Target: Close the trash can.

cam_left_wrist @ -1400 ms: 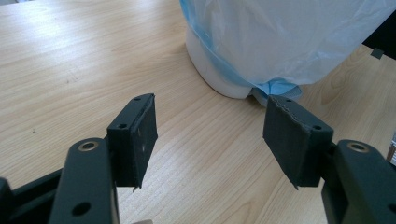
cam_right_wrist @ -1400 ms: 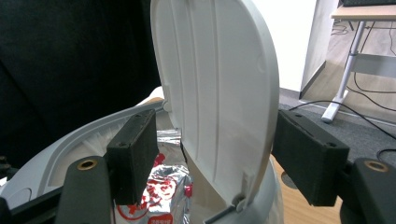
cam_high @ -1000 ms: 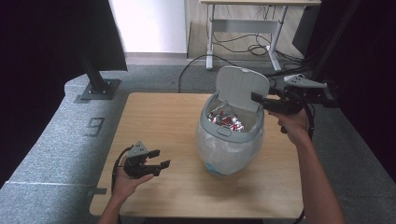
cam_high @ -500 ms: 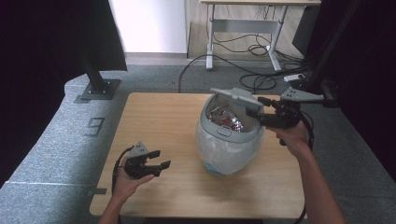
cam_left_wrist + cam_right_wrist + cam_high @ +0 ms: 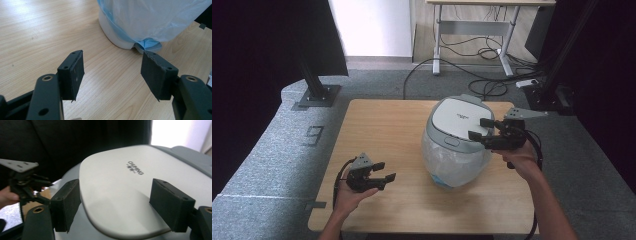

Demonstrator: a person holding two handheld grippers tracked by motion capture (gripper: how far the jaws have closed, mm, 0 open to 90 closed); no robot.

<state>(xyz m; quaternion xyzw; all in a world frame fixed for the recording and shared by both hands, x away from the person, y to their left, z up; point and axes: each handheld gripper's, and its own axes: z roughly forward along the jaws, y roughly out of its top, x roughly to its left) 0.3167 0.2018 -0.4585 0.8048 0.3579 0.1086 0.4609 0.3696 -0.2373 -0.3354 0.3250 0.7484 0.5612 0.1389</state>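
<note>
Sitting shut, bag-lined bin (image 5: pixel 456 145), contents hidden.

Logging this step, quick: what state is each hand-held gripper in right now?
Left hand-held gripper: open, holding nothing, above the table.
Right hand-held gripper: open, holding nothing, jaws over the closed bin lid.

High view overlooks the table (image 5: pixel 377 125); both gripper views closely face the bin (image 5: pixel 457 145).
</note>
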